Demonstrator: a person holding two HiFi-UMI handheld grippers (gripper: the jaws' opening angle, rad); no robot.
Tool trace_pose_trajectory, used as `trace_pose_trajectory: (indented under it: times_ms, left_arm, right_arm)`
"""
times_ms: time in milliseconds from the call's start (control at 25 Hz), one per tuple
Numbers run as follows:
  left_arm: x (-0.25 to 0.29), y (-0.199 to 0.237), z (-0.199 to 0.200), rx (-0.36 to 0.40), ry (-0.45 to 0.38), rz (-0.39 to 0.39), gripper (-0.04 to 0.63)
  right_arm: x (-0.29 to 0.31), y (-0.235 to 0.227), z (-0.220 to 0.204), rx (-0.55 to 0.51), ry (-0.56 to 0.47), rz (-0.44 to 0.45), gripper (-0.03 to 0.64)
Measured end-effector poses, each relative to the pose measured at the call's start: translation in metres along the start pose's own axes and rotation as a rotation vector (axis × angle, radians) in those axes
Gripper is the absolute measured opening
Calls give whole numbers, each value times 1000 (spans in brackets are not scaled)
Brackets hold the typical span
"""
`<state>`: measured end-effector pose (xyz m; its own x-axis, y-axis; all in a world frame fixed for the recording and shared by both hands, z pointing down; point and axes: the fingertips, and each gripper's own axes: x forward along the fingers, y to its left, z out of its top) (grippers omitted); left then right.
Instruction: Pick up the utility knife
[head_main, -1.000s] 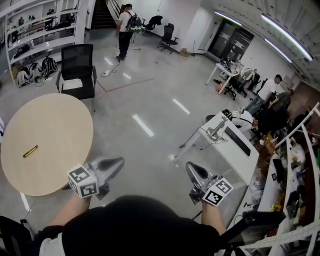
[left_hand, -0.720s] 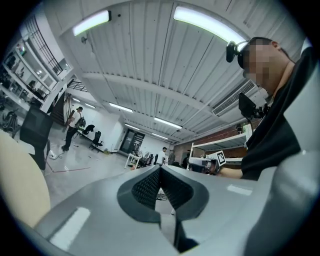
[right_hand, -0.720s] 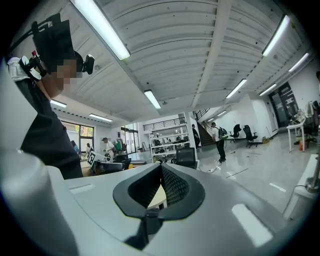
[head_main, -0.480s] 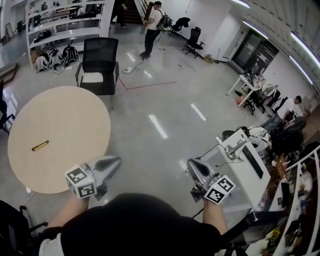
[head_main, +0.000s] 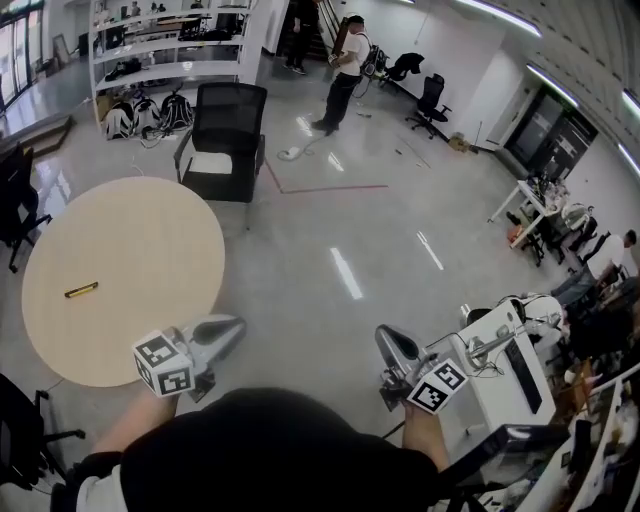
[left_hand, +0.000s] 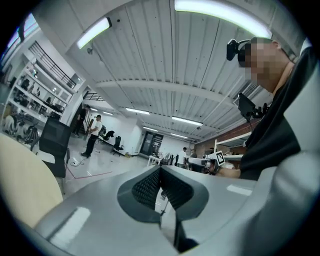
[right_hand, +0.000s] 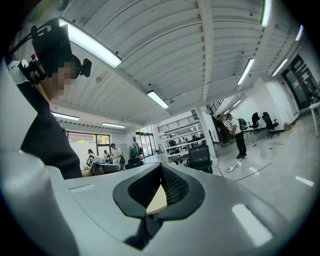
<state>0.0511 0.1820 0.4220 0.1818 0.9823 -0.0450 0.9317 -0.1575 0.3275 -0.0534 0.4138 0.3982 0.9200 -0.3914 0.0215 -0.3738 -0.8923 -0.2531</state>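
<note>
Utility knife (head_main: 81, 290) and round table (head_main: 150, 240) sit further right in the head view than a second ago. Knife lies flat on the table's left part, well apart from both grippers. Left gripper (head_main: 236, 324): pads together, empty, near table edge. Right gripper (head_main: 384, 335): pads together, empty, above floor.

Three lenses, one open office floor

The head camera looks steeply down over the wearer's shoulders onto the left gripper (head_main: 238, 324) and right gripper (head_main: 385, 338). Each gripper camera sits close behind its own jaws and faces level across the room (ceiling fills the upper half). All three views share the black chair (head_main: 225, 135) and a standing person in a white shirt (head_main: 347, 70).
</note>
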Motion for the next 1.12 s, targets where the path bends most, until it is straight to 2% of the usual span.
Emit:
trace_pose_trajectory:
  times_ms: [160, 320, 520, 680, 880, 1000, 1120]
  left_arm:
    - [56, 6, 8, -24, -30, 75, 0]
    - [122, 7, 18, -1, -39, 110, 0]
    - [174, 11, 9, -6, -14, 125, 0]
    - [197, 24, 10, -31, -1, 166, 0]
    - [217, 59, 12, -46, 1, 157, 0]
    - [220, 92, 11, -63, -1, 144, 0]
    - [225, 140, 26, -51, -20, 117, 0]
  right_arm:
    - [6, -68, 31, 14, -9, 61, 15]
    - [12, -129, 62, -13, -22, 134, 15]
    - [14, -199, 58, 75, -42, 133, 15]
    - [19, -228, 52, 103, -24, 156, 15]
    - [48, -259, 49, 136, -9, 136, 15]
    - [81, -265, 47, 118, 19, 131, 15]
    - [127, -271, 58, 74, 31, 119, 15]
